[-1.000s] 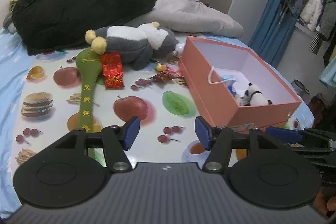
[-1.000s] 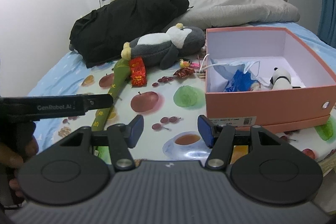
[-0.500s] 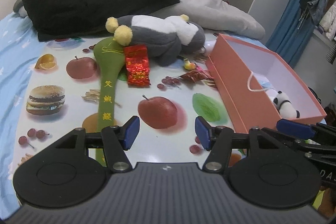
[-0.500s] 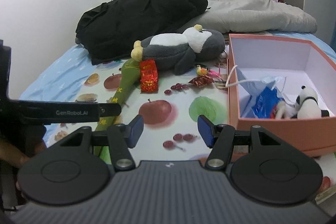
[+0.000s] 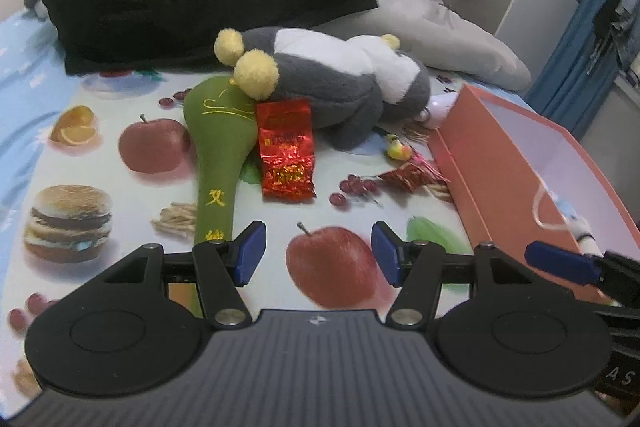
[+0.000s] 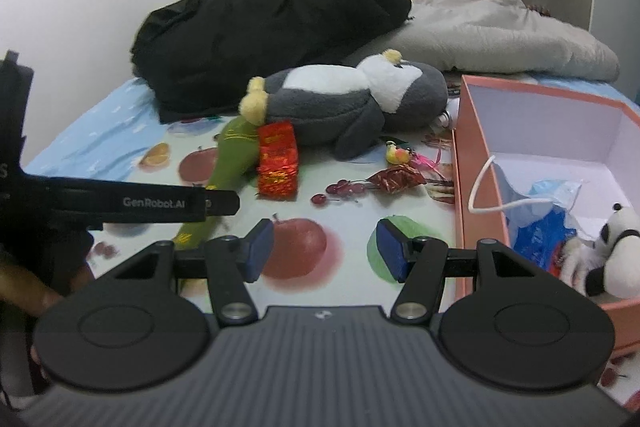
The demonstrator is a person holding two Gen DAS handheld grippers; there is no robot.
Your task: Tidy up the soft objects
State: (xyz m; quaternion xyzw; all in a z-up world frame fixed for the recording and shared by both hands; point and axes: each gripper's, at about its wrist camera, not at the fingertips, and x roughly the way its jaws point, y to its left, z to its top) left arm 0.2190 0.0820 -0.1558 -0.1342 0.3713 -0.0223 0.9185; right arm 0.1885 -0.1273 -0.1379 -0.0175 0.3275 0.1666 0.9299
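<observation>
left wrist: left gripper [image 5: 318, 253] at lower centre, jaws apart, nothing between; penguin plush [image 5: 332, 75] upper centre, lying (feet on green mallet [image 5: 218, 147]); red packet [image 5: 286, 151] just below | right wrist: right gripper [image 6: 326, 251] lower centre, jaws apart, empty; pink box [image 6: 476, 195] at right, panda toy [image 6: 612, 259] inside

A fruit-print cloth [image 5: 120, 107] carries a penguin plush [image 5: 340, 87] and pink box [image 5: 500, 167].

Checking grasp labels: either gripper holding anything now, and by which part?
Nothing held. Left gripper and right gripper are open, fingers bare above the fruit-print cloth.
</observation>
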